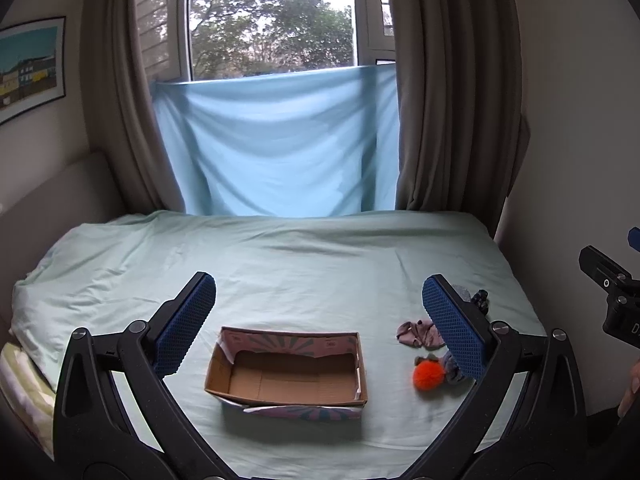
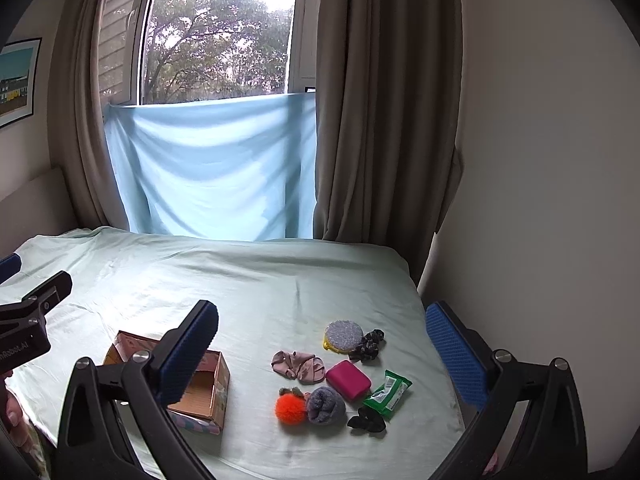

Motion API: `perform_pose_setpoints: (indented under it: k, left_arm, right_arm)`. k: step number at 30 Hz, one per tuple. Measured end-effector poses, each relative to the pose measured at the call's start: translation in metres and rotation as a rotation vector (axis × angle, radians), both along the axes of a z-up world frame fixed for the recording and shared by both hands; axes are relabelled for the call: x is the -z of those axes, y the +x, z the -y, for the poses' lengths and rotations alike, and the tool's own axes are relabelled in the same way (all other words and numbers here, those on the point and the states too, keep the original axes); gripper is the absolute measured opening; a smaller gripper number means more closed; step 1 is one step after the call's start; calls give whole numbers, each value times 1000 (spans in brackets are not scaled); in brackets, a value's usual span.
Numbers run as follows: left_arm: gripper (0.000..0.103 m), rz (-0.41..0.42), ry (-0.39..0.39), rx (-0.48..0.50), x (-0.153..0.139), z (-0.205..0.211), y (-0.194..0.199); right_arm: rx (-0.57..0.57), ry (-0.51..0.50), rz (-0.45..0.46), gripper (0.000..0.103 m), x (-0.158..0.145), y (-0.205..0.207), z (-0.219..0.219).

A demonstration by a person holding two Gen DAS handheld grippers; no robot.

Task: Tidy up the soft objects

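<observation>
Your left gripper (image 1: 319, 328) hangs over the bed (image 1: 280, 264) with its fingers (image 1: 185, 322) spread wide and nothing between them, and its view gives you the cardboard box (image 1: 288, 368) straight on: open top, bare brown floor, patterned outer walls. From here you only catch a pink crumpled cloth (image 1: 418, 333), an orange pompom (image 1: 428, 376) and a sliver of grey sock, the rest hidden behind the right-hand finger. Your right gripper (image 2: 322, 352) is also spread wide and carrying nothing, and its view opens up the whole pile: the pink cloth (image 2: 298, 366), a round grey sponge (image 2: 343, 334) with a yellow edge, a dark scrunchie (image 2: 368, 345) touching it, a magenta pouch (image 2: 348, 379), a green wipes pack (image 2: 388, 393), a rolled grey sock (image 2: 325, 405) pressed against the orange pompom (image 2: 290, 409), and a black scrunchie (image 2: 367, 422) nearest you. All of it lies on the sheet, right of the box (image 2: 208, 392), none inside. The bed wears a pale green, lightly wrinkled sheet. Behind it a light blue cloth (image 2: 212, 168) hangs across the lower window (image 2: 216, 40), trees outside, brown curtains (image 2: 380, 120) on both sides, a framed picture (image 1: 30, 66) on the left wall.
</observation>
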State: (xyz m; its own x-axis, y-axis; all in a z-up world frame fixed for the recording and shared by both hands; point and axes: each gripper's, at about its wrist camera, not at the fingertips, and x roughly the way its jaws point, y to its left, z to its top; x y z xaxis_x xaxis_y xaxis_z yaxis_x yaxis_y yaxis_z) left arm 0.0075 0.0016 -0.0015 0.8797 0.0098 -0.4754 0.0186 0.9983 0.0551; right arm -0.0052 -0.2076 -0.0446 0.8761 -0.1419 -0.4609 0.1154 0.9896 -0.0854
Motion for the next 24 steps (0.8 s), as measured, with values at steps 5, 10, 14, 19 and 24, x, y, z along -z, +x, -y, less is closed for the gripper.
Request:
perform_pose_setpoints:
  k: [5, 10, 14, 19, 24]
  left_arm:
    - [103, 4, 0, 0, -1, 0, 0]
    - [103, 2, -9, 1, -2, -2, 0]
    - [103, 1, -9, 2, -2, -2, 0]
    - [103, -1, -10, 4, -2, -3, 2]
    - [103, -3, -12, 5, -1, -3, 2]
  right_arm:
    - [-1, 5, 8, 103, 1, -1, 1]
    - [-1, 4, 11, 103, 2, -2, 1]
    - [-2, 6, 8, 103, 3, -2, 1]
    - [-3, 8, 8, 103, 3, -2, 2]
    - [-3, 8, 7, 103, 3, -3, 1]
